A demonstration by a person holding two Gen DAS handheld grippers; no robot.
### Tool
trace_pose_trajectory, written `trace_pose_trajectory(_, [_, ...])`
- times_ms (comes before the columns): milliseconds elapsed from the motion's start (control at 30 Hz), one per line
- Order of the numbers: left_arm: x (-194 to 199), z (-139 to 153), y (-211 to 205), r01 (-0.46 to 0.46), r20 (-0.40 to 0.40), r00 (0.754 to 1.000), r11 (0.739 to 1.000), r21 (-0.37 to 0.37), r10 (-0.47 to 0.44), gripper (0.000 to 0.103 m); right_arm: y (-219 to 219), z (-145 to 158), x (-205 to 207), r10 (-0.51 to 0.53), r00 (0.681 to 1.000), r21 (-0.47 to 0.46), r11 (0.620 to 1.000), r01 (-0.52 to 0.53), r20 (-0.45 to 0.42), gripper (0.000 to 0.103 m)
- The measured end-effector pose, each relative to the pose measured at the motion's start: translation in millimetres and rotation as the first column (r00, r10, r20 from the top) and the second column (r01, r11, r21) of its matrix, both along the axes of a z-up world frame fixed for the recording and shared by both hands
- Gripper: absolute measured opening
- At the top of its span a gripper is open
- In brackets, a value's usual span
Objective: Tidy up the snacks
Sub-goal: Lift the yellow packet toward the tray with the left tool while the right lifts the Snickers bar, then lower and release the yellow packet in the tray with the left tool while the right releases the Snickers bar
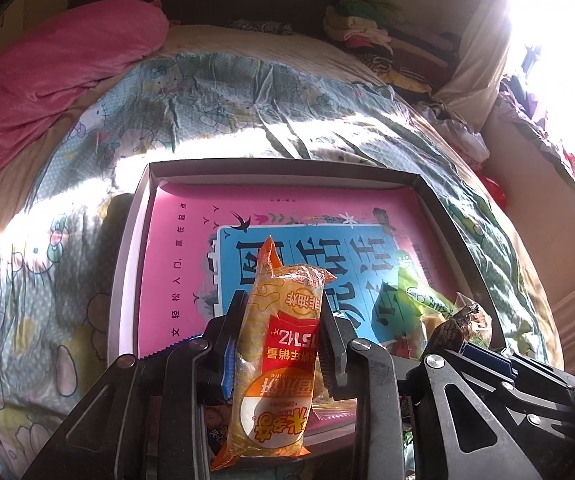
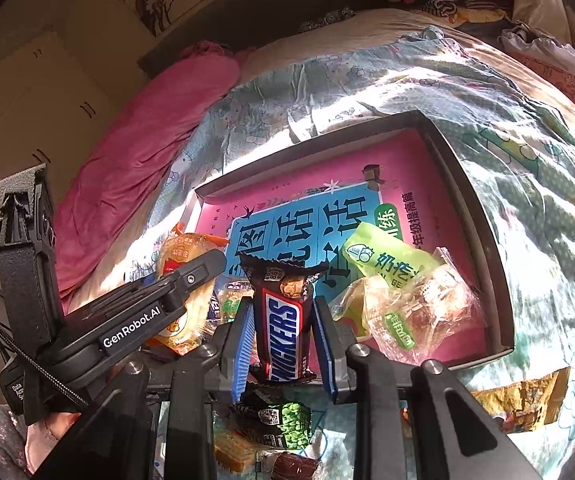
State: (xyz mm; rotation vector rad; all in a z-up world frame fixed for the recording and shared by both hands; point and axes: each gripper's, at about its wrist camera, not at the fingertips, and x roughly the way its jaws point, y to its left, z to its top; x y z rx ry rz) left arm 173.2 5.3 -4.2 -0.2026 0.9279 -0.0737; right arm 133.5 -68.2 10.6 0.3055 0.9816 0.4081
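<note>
My left gripper [image 1: 283, 310] is shut on an orange and yellow rice-cracker pack [image 1: 277, 344], which stands upright over the near edge of a shallow grey box [image 1: 127, 240]. A pink and blue book [image 1: 191, 240] lines the bottom of the box. My right gripper [image 2: 283, 310] is shut on a Snickers bar [image 2: 283, 324], its blue pads [image 2: 243, 344] pressing both sides, above the same box [image 2: 487, 216]. A green packet [image 2: 387, 256] and a clear packet of brown snacks [image 2: 419, 312] lie in the box's near right corner.
The box rests on a cartoon-print quilt [image 1: 247, 100] on a bed. Several loose snacks, among them a green-pea packet [image 2: 287, 420] and a yellow wrapper [image 2: 527, 400], lie on the quilt near me. A pink blanket [image 1: 47, 72] is at the left, piled clothes [image 1: 367, 28] at the back.
</note>
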Motion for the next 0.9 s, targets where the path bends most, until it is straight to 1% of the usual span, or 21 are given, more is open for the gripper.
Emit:
trace_pose_trajectory(167, [-3,-3,-1,0.003,-0.004,1.0,1.0,0.019,-0.003,0.033,2,-3,2,-0.002,1.0,-0.015,1.0,0.002,0.0,0.029])
trace_pose_trajectory(367, [-4,-6,1,0.001,-0.013,1.0,1.0,0.014,0.0,0.033,7,-7,3,0.011,1.0,-0.044,0.999,-0.011,-0.004,0.029])
trace_pose_trajectory(700, [-8,-8,5,0.0,-0.026,1.0,1.0,0.002,0.0,0.033,8,-13,2,0.016,0.999,-0.041,0.999,-0.017,-0.03,0.03])
trace_pose_trajectory(900, [-11,-8,1,0.012,-0.034,0.999,1.0,0.012,-0.012,0.033,12,-14,-2,0.023,0.999,-0.044,0.999,-0.025,-0.039,0.03])
